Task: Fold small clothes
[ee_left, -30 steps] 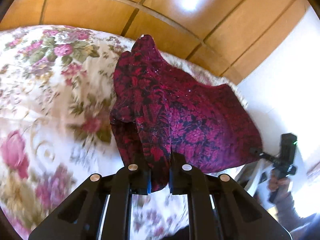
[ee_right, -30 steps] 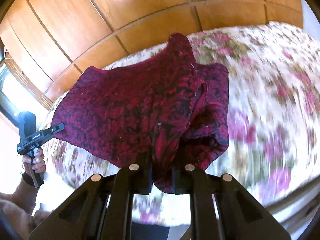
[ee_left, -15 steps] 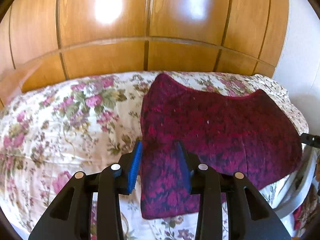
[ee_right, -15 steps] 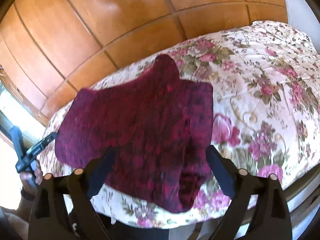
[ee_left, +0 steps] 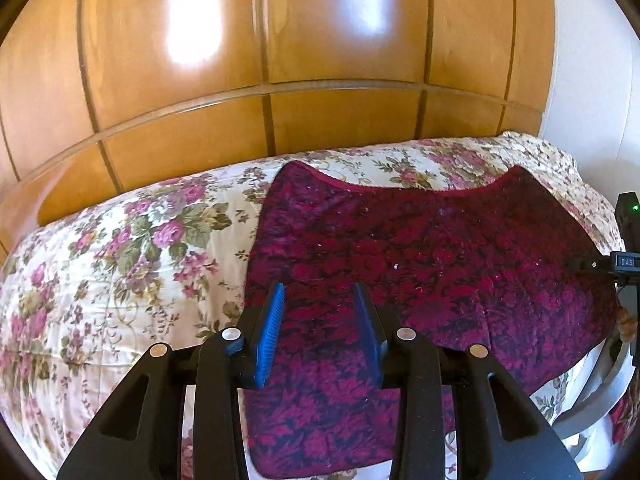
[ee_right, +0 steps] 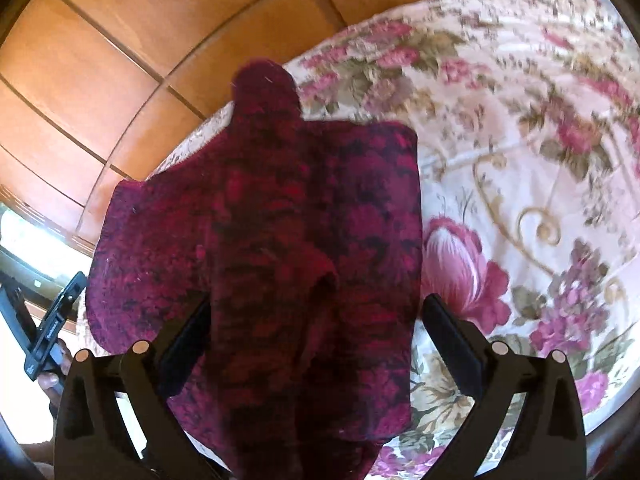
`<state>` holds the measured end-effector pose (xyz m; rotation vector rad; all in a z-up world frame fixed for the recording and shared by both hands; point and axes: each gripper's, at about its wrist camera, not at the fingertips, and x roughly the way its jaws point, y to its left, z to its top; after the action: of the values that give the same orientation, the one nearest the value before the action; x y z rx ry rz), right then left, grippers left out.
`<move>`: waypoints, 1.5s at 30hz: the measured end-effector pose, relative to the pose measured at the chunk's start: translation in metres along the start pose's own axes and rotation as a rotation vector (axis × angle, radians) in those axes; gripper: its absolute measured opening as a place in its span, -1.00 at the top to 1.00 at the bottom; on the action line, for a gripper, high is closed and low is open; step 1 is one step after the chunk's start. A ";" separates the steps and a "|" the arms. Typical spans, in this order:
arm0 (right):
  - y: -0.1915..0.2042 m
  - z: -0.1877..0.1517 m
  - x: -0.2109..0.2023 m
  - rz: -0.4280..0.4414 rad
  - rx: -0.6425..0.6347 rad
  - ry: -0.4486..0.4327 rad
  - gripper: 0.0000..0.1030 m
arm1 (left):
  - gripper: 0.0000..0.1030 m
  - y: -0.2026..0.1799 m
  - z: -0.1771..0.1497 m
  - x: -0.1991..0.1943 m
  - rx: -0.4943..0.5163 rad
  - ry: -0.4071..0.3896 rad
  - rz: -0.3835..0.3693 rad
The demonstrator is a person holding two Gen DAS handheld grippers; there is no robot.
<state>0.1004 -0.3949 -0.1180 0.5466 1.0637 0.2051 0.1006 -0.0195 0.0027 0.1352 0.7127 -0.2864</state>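
Note:
A crimson patterned garment [ee_left: 420, 260] lies spread flat on the floral bedspread [ee_left: 120, 260]. My left gripper [ee_left: 318, 312] hovers over its near left part, blue pads [ee_left: 272, 320] partly apart and gripping nothing. In the right wrist view the garment [ee_right: 320, 200] is blurred, with a raised fold down its middle. My right gripper [ee_right: 316, 320] is low over it, its jaws wide and still opening. The cloth lies beneath them and the fingers [ee_right: 448, 328] do not press on it. Each view shows the other hand-held gripper at its edge [ee_left: 626, 264] [ee_right: 44, 332].
A wooden panelled wall [ee_left: 320, 60] stands behind the bed, with a white wall [ee_left: 592, 60] to its right. A pale curved frame [ee_left: 592, 400] sits beside the bed's near right corner. The bedspread [ee_right: 520, 160] stretches to the right of the garment.
Both grippers let go of the bunched garment edge and opened. The garment dropped and now lies flat on the bed. The right gripper has sunk closer to the cloth; the left has levelled out.

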 end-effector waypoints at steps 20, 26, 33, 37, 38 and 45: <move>0.112 -0.003 -0.056 0.231 -0.155 -0.066 0.29 | 0.33 -0.012 -0.008 0.044 0.009 0.071 -0.056; 0.240 0.006 -0.041 0.163 -0.367 -0.098 0.35 | 0.33 0.022 -0.008 0.046 -0.147 0.077 -0.206; 0.351 -0.031 0.041 0.053 -0.643 -0.033 0.36 | 0.33 0.118 -0.015 0.014 -0.479 0.004 -0.382; 0.385 -0.081 0.097 -0.049 -0.829 -0.008 0.36 | -0.02 0.158 -0.020 -0.008 -0.576 -0.054 -0.466; 0.389 -0.092 0.107 -0.063 -0.869 -0.013 0.35 | -0.06 0.165 -0.021 -0.013 -0.592 -0.061 -0.490; 0.396 -0.134 0.127 -0.140 -1.063 -0.124 0.12 | -0.18 0.164 0.003 -0.030 -0.537 -0.102 -0.572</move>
<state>0.0837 0.0375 -0.0598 -0.4660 0.7289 0.5553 0.1303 0.1428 0.0288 -0.6001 0.6946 -0.6300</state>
